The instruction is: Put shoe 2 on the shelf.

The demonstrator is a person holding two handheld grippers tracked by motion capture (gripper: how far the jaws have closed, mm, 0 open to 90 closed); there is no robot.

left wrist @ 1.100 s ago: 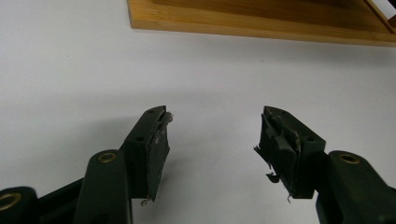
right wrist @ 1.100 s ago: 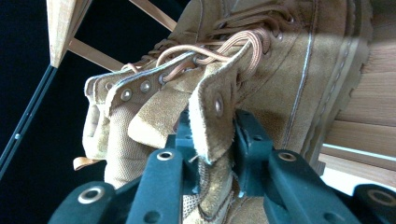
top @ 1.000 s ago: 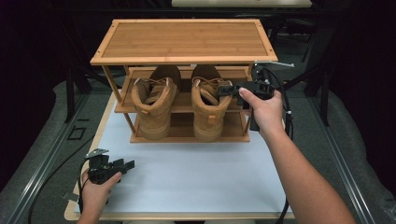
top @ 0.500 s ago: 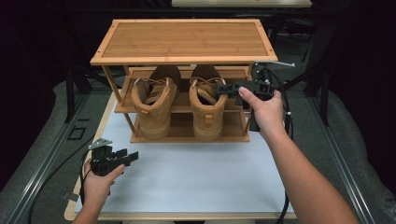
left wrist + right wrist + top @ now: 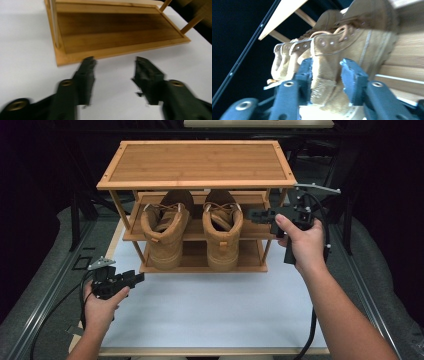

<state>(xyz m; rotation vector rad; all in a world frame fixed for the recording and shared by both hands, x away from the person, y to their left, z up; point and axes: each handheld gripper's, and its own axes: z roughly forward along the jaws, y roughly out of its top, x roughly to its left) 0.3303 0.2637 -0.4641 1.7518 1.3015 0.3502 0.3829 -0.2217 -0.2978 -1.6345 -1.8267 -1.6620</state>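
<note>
A bamboo shoe rack point(image 5: 200, 162) stands at the back of the white table point(image 5: 210, 305). Two tan boots sit on its middle shelf, heels toward me: the left boot point(image 5: 164, 227) and the right boot point(image 5: 222, 227). My right gripper point(image 5: 252, 215) hovers level at the rack's right side, tips just off the right boot's heel. In the right gripper view that heel point(image 5: 362, 37) shows in the gap of the right gripper point(image 5: 326, 62), unpressed; the jaws have just been closing. My left gripper point(image 5: 139, 277) is held over the table's front left, open and empty, jaws just closing. The left gripper point(image 5: 115, 62) faces the bottom shelf point(image 5: 112, 32).
The rack's bottom shelf is bare and its top board carries nothing. A black cable point(image 5: 55, 310) trails off the table's left edge, another point(image 5: 312, 320) runs under my right forearm. Dark frames and rails surround the table.
My right gripper has drawn back to the right, off the right boot's heel. My left gripper has risen from the table's front left corner and its jaws stand narrower.
</note>
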